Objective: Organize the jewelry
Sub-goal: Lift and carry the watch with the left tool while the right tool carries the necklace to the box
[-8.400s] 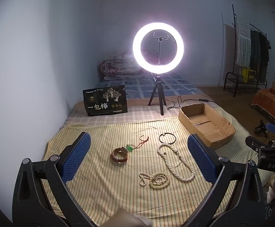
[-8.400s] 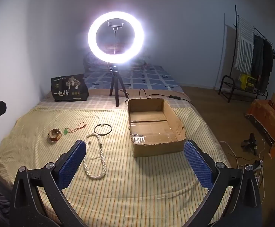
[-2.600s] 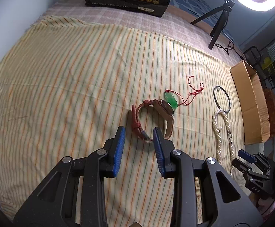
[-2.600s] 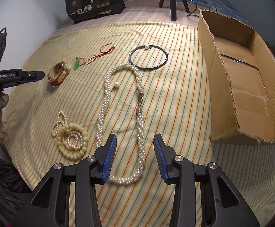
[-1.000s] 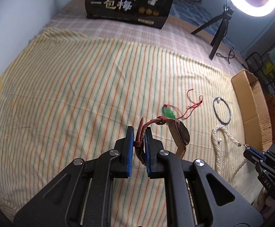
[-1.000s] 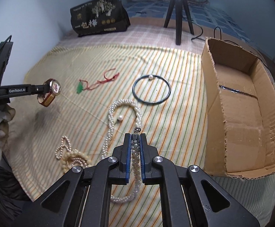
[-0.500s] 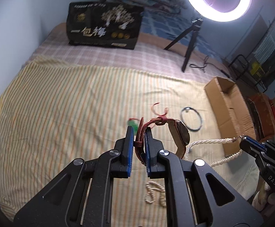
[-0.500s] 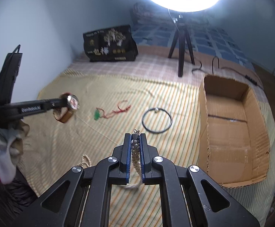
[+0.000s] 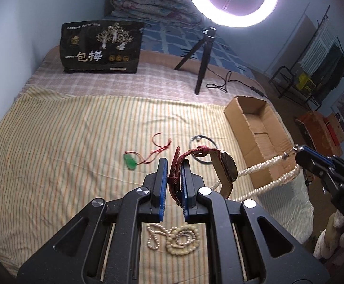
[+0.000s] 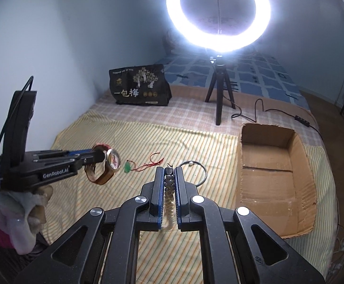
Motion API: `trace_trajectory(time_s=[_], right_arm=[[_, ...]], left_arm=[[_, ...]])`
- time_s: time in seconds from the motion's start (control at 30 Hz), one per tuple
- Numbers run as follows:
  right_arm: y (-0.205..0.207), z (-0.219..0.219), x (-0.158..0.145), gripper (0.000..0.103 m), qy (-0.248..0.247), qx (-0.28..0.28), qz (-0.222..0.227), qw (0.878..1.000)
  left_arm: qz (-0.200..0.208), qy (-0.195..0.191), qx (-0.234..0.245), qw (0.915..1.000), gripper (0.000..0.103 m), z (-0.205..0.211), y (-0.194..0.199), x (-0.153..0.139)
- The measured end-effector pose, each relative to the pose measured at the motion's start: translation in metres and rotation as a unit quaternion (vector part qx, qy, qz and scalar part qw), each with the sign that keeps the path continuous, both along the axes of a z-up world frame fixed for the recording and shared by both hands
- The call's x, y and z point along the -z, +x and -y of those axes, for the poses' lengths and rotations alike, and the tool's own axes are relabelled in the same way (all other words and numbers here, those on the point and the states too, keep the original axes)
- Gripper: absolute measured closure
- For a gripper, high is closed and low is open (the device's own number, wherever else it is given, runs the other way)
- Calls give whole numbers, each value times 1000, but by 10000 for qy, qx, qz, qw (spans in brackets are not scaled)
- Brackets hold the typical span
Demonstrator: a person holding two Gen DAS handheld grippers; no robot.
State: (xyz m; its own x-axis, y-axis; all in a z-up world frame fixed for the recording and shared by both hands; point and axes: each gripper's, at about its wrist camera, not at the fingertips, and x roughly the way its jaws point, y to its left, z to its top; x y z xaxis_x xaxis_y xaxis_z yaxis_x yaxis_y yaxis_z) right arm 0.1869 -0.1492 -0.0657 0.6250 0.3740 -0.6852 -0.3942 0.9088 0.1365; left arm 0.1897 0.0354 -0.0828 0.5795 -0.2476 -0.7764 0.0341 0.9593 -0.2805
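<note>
My left gripper [image 9: 173, 165] is shut on the red-brown strap of a wristwatch [image 9: 227, 169], held up above the striped cloth [image 9: 53, 156]. It shows at the left of the right wrist view as the left gripper [image 10: 96, 157] with the watch [image 10: 111, 162] hanging from it. My right gripper [image 10: 169, 172] is shut on a white pearl rope necklace [image 10: 168, 189], lifted off the cloth; from the left wrist view the necklace [image 9: 259, 169] trails down from the right gripper [image 9: 301, 152]. A green pendant on a red cord [image 9: 130, 163], a dark bangle [image 9: 201, 150] and a coil of cream beads [image 9: 176, 236] lie on the cloth.
An open cardboard box [image 10: 276, 165] sits on the bed to the right, also seen as the box [image 9: 257, 127]. A ring light on a black tripod [image 10: 219, 99] with its cable stands behind. A black printed bag [image 9: 101, 47] leans at the back left. A gloved hand [image 10: 23, 215] holds the left gripper.
Both grippers have risen from the cloth with their loads. The watch and the pearl necklace now hang higher, and more of the room and ring light shows.
</note>
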Motion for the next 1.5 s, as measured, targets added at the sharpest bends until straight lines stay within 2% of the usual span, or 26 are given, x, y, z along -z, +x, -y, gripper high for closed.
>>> trace_trajectory(time_s=[0.17,0.33,0.53,0.8,1.07,1.5], right_arm=[[2,19,-11,97,94,222,133,9996],[4,46,-36,97,415,503,392,9971],[5,63,-60,97,570,675,698,9936],[9,93,-70,97,565,1045,881,9890],[20,140,-56,97,290,1565,774,9842],[44,190,2,97,58,1955,18,9807]], left_arm=[[139,-19,111,9998,94,13,-1,-11],[278,-7,223,9994,94,29,0,-20],[298,7,365,9989,94,50,4,-23],[293,-38,617,9977,94,85,15,-23],[153,-91,858,9962,94,130,30,-11],[-74,-24,1284,9917,94,201,49,22]])
